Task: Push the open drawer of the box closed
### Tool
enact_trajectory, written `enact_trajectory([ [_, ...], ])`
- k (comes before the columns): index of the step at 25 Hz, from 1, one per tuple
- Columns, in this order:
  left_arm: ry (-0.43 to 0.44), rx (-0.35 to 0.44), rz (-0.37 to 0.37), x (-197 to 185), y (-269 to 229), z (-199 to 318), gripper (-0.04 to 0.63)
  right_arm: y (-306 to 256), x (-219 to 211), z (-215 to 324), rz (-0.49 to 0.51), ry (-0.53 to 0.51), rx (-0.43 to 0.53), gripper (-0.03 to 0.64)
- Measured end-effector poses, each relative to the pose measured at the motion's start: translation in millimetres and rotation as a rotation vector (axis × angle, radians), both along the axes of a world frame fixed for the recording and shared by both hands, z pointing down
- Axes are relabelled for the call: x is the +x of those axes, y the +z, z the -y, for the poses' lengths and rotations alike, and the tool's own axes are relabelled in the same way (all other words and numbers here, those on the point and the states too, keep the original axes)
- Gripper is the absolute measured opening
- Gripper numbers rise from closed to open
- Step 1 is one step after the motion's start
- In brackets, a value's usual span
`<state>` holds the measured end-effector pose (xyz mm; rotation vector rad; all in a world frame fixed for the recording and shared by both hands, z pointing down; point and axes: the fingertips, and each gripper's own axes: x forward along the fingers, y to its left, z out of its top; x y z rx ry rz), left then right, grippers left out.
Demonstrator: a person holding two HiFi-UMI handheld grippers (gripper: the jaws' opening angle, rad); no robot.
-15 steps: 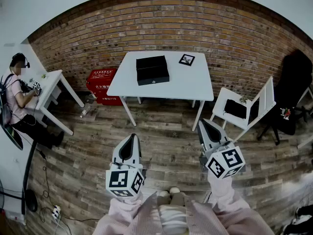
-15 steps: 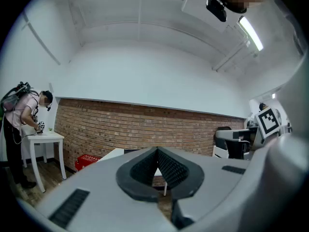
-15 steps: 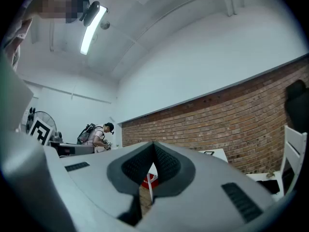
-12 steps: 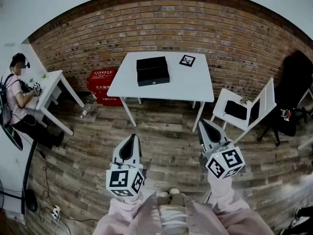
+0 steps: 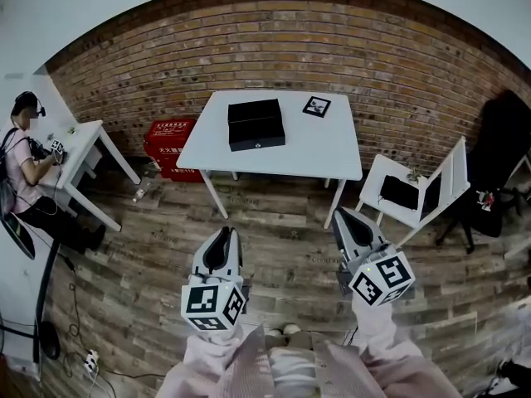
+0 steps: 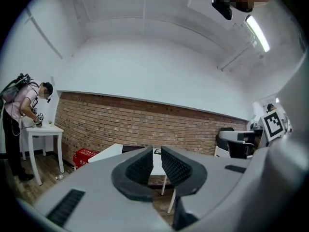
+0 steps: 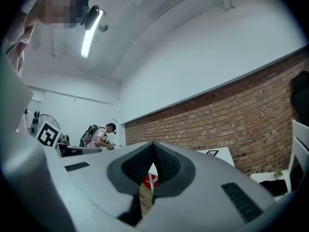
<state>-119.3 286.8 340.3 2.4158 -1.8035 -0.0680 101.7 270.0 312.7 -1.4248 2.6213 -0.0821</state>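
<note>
A black box [image 5: 256, 123] stands on the white table [image 5: 315, 148] by the brick wall, its front panel facing me. From this distance I cannot tell how far the drawer is out. Both grippers hang over the wooden floor, well short of the table. My left gripper [image 5: 224, 232] points at the table; in the left gripper view its pads [image 6: 155, 150] stand a narrow gap apart with nothing between them. To the right, my right gripper [image 5: 342, 214] has its jaws [image 7: 154, 144] touching at the tips and holds nothing.
A square marker card [image 5: 316, 105] lies on the table's far right. A red crate [image 5: 170, 135] sits under the table's left side. At the right are a white chair [image 5: 415, 191] and a black office chair [image 5: 498, 139]. A person sits at a small desk [image 5: 79, 152] on the left.
The head view has shifted slightly, so the table and box sit a touch lower and further left. Both grippers keep much the same pose.
</note>
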Motion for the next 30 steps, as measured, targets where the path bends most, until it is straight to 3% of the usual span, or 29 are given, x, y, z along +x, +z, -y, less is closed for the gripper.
enact_trajectory([
  [10, -0.035, -0.033, 0.008, 11.5, 13.1, 24.8, 0.202, 14.0, 11.7, 23.4, 0.010, -0.023, -0.042, 0.003],
  [21, -0.080, -0.066, 0.019, 5.8, 24.0, 49.5, 0.238, 33.5, 7.5, 53.3, 0.004, -0.054, -0.089, 0.003],
  [30, -0.070, -0.101, 0.011, 6.3, 40.7, 100.4, 0.244, 43.6, 8.1, 105.7, -0.001, -0.042, -0.106, 0.003],
])
